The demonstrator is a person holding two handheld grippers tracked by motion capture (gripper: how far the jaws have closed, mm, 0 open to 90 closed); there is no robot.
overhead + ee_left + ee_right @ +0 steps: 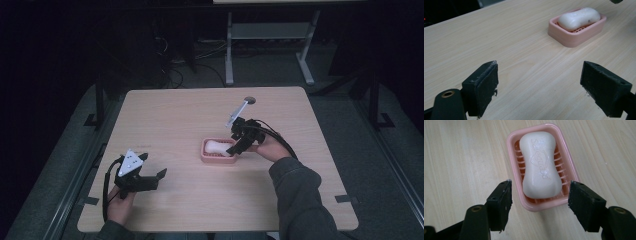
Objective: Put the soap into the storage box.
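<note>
Work in hand: the right gripper (239, 145) is hovering over the near end of the pale white, waisted bar of soap (539, 165), which is lying flat in the pink rectangular plastic soap dish (512, 157).
Soap's place: the bar is sitting in the dish at the middle of the high view, on the light wooden tabletop (180, 115); in the left gripper view the soap (579, 18) and dish (574, 37) are showing at the upper right of the frame.
Right jaws: they are standing spread wide, one on each side of the dish's near end, and are not touching dish or soap, as far as the right gripper view shows.
Left gripper: the left gripper (152, 179) is waiting low at the lower left of the high view, well apart from the dish, its jaws spread over bare wood and pinching nothing.
Done: by my judgement, only the approach is finished; the right gripper is lining up.
Left: closing on the soap or dish, lifting and placing are all looking yet to come.
</note>
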